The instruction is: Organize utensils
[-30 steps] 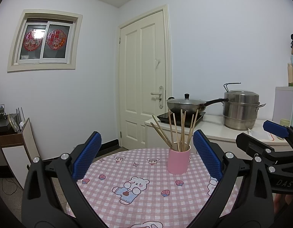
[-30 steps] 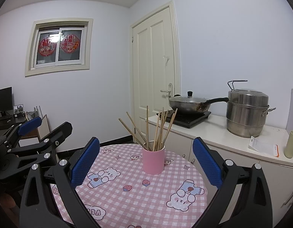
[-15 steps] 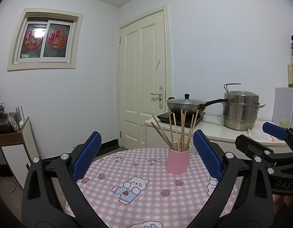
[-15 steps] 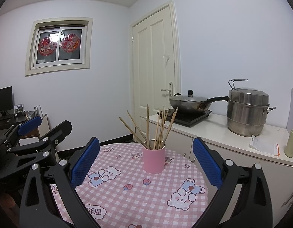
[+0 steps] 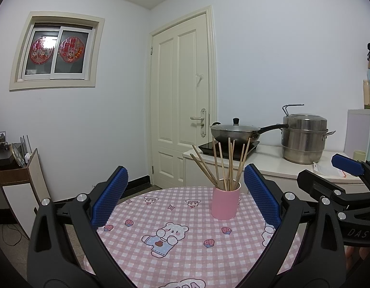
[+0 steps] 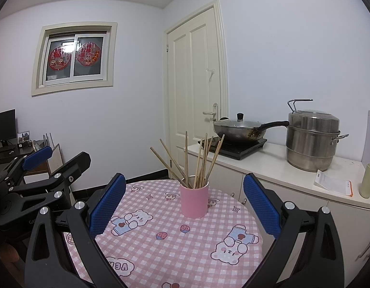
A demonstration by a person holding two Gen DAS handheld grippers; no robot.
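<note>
**Hovering wide over the chopsticks**

Standing in a pink cup (image 5: 225, 202) mid-table (image 5: 185, 259), the chopsticks (image 5: 227, 165) look light, stiff and slippery; pinch near their tops. Left gripper (image 5: 186, 198) and right gripper (image 6: 183, 202) both gape wide, empty.

Chopsticks (image 6: 197, 160) stand fanned in a cup (image 6: 193, 201) near the far edge of a round table (image 6: 161, 252). Behind it, right of the door (image 6: 197, 84), a counter (image 6: 281, 168) carries a lidded wok (image 6: 240, 129) on a cooktop (image 6: 240, 147), then a steamer pot (image 6: 312, 141) further right.
</note>
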